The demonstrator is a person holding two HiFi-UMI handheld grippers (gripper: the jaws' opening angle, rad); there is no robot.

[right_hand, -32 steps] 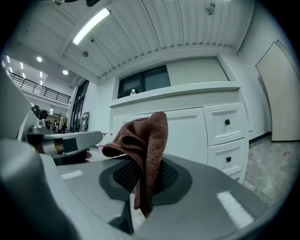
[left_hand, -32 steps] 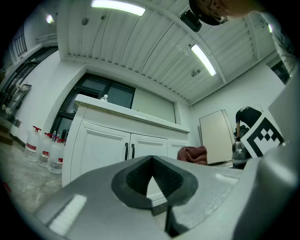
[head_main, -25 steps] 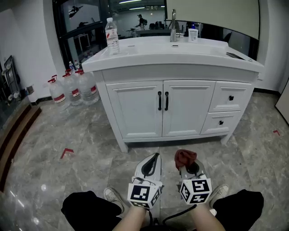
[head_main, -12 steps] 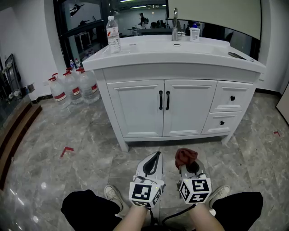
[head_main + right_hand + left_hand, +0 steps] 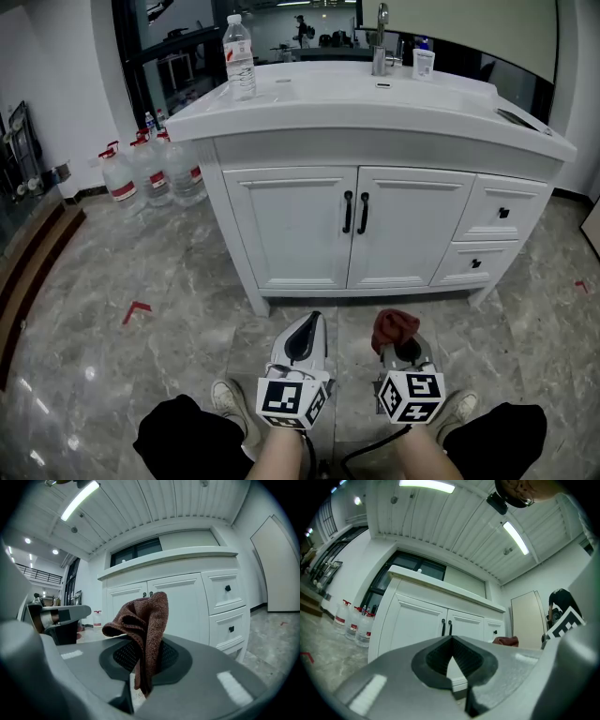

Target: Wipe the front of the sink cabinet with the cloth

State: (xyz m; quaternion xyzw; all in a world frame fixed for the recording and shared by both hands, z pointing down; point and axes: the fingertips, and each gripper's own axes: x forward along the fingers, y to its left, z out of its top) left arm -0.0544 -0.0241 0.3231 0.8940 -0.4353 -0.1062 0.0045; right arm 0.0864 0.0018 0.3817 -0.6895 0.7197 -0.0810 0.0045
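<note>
The white sink cabinet (image 5: 361,225) stands ahead, with two doors bearing black handles (image 5: 354,212) and two drawers on the right. My right gripper (image 5: 394,335) is shut on a brown-red cloth (image 5: 394,326) that bunches up above its jaws; the cloth (image 5: 143,620) hangs in front of the cabinet doors (image 5: 154,606) in the right gripper view. My left gripper (image 5: 305,337) is beside it, jaws shut with nothing between them, pointing at the cabinet (image 5: 440,620). Both grippers are well short of the cabinet front, over the floor.
A water bottle (image 5: 239,56), a faucet (image 5: 380,42) and a small cup (image 5: 424,62) sit on the countertop. Several large water jugs (image 5: 155,173) stand on the marble floor left of the cabinet. The person's knees and shoes show at the bottom.
The view has drawn closer to the cabinet and tilted; both grippers keep their places side by side, the cloth still held.
</note>
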